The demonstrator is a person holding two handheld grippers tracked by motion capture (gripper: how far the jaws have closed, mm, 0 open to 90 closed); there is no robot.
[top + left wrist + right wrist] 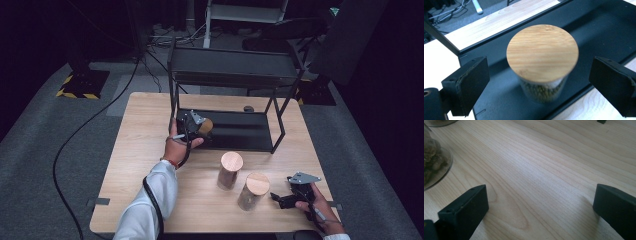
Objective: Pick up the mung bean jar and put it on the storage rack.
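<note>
On bottom shelf (599,32) of rack: jar (542,57) stands free between wide-apart pads of left gripper (539,82). Best withdraw straight, clearing lid. Right gripper (540,205) spread, empty, over table (549,157).

We see a bright table (150,150) in a dark room. Between our left gripper's (537,82) jaws the jar (542,57) looks blurry. Beside our right gripper (540,212) lie soft shadows.

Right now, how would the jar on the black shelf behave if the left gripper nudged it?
The jar is tall with a narrow base, so it may tip. Its clear wall looks like glass: probably slippery and fragile. The green filling probably adds weight.
</note>
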